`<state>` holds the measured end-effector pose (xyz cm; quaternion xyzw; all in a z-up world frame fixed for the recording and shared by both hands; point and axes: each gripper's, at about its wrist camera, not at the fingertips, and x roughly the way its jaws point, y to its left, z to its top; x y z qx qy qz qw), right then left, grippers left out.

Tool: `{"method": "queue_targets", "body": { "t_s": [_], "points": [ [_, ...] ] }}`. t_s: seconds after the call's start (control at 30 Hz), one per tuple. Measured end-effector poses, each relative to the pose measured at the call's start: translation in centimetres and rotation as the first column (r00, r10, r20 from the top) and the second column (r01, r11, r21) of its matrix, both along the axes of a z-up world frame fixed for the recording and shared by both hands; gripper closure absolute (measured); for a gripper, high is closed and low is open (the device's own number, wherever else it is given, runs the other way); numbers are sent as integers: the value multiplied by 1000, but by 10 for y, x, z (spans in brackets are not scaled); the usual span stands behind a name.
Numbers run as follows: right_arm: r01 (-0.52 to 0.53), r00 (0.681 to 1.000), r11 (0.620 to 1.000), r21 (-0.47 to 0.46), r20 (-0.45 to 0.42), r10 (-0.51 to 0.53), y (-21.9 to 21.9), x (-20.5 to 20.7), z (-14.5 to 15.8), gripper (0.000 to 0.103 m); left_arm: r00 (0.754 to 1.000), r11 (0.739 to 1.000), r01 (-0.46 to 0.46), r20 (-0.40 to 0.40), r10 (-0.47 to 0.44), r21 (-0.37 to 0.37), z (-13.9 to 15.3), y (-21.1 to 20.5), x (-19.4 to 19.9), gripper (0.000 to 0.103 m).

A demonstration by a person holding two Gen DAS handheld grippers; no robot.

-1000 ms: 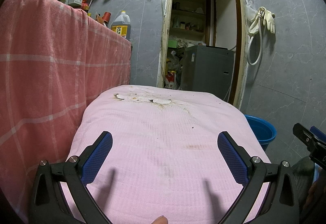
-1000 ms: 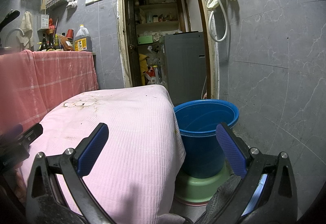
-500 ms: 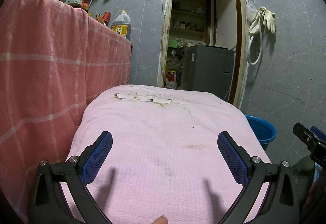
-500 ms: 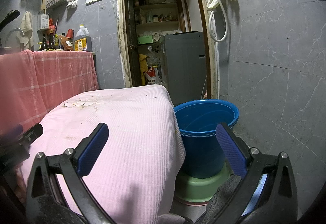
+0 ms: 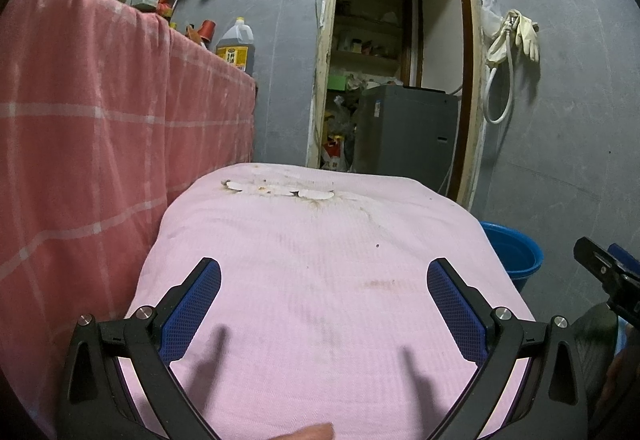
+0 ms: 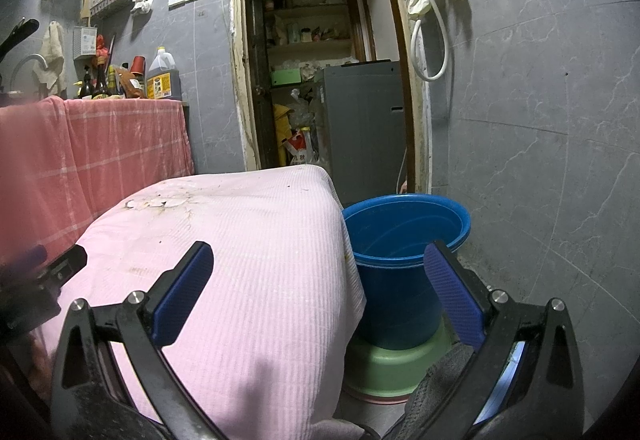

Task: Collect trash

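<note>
Nothing has shifted since a second ago: both claws hang where they were, and the scraps lie as before.

We take the pink-covered tabletop (image 5: 320, 280) as our landmark. Past its far edge stands the doorway with a grey appliance (image 5: 404, 132); along its left side hangs a red checked cloth (image 5: 100, 120). Just beside its right edge sits the blue bucket (image 6: 396, 252), stacked on a green basin (image 6: 388, 364), and we judge it the likely place for the trash. The trash itself, a cluster of pale flat scraps (image 5: 276, 189) amid brown stains, lies on the tabletop's far end, toward the left. Our left claw (image 5: 324, 304) hovers over the near end, released and holding nothing; our right claw (image 6: 320, 288) straddles the right edge, likewise spread wide and empty.

Those scraps look thin and flat against soft cloth, so we expect a pinch could gather fabric instead, or slide a piece away. Carrying them across to the bucket, a loose grip could drop bits on the floor.

Only the right wrist view shows the bucket's inside, where we see no trash, and the basin beneath it. Only the left wrist view shows the scraps plainly as separate pieces. Scraps on the cloth with that bucket fit either a job barely under way or one partly done.
</note>
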<state>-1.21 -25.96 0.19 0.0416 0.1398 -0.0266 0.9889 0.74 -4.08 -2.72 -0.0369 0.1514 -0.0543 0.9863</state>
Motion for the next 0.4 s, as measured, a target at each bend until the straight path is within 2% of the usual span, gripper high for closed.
{"method": "queue_targets", "body": {
  "t_s": [0.4],
  "points": [
    [0,1000,1000,1,1,0,1,0,1,0,1000,1000,1,1,-1,-3,0,5,0,2]
  ]
}}
